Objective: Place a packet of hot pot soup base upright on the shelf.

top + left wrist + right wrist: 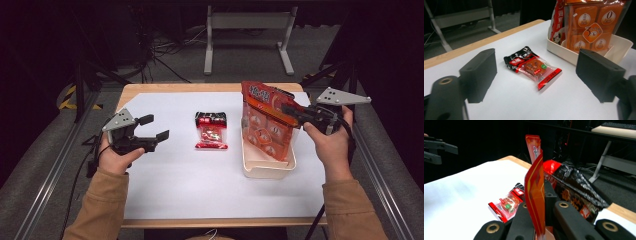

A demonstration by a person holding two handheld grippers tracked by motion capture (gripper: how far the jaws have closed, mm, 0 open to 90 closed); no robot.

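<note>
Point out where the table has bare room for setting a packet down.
Free: the white sheet between the small red snack packet and the left gripper, and the near strip in front of the cream bin. Crowded: the bin, where the right gripper holds the orange packet.

A wooden-edged tabletop (150, 89) under a white sheet (200, 185). Beyond it, grey carpet (235, 60), tangled cables (165, 47) and a grey metal frame (247, 22) in darkness.

The left gripper (152, 127) hangs above the table, jaws spread wide with nothing between them. The right gripper (289, 111) is raised, jaws clamped tight, pointing left.
</note>
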